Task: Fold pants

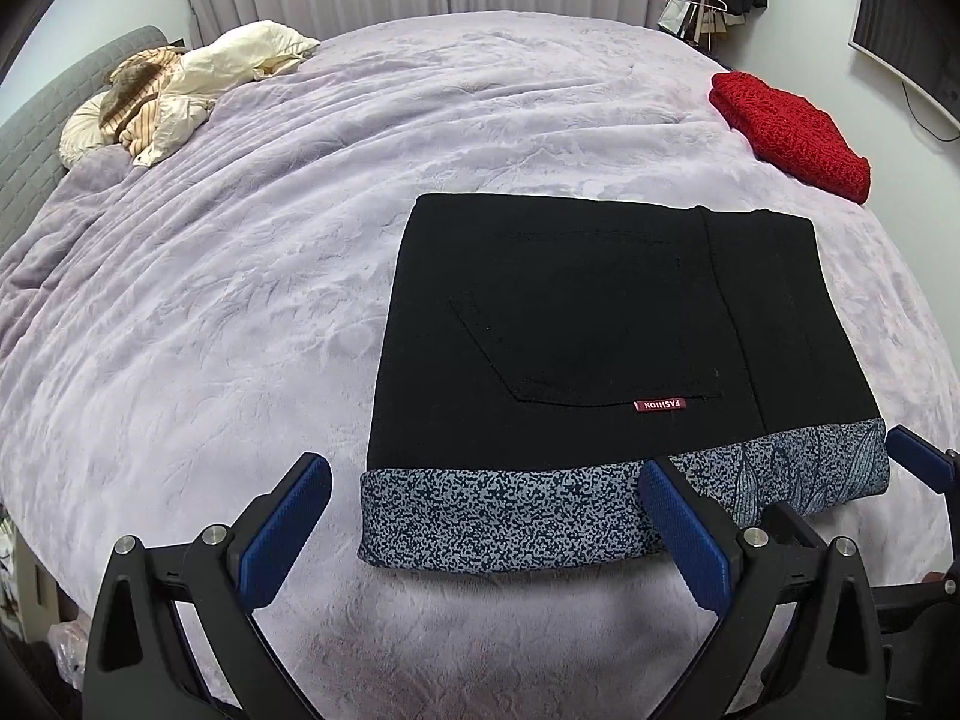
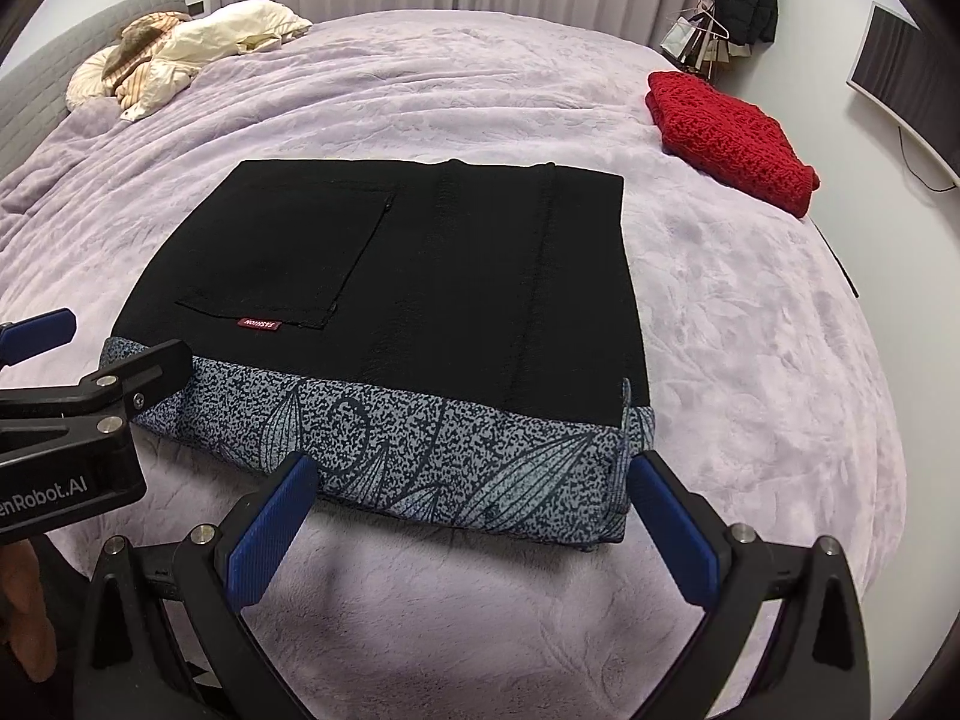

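**Pants folded into a block on the bed; both claws empty and wide**

Pants [image 1: 600,330]: black, folded to a compact rectangle, lying flat on the lilac bedspread [image 1: 210,330]. In the left wrist view the block sits at centre to about 3 o'clock; in the right wrist view, at centre to 9 o'clock. Back pocket faces up, red label [image 1: 658,405] at its near edge. A speckled blue-grey patterned band [image 2: 420,450] runs along the near edge of the block, under the black layer; whether it is a lining or a turned cuff, cannot tell.

Left claw [image 1: 486,519]: fingers spread wide, nothing between them, poised at the band's near left edge. Its right finger overlaps the band in view; contact cannot be confirmed.

Right claw [image 2: 471,513]: also spread wide and empty, straddling the band's near right stretch.

Judgement: fold looks complete or nearly so; edges are square and layers aligned. The claws sit at the near edge, one per side, probably because that is where a final fold or a smoothing press would start.

Elsewhere: red knit [image 1: 792,135] at 1 o'clock, well apart from the pants. Cream bedding heap [image 1: 198,84] at 10 o'clock by the headboard.
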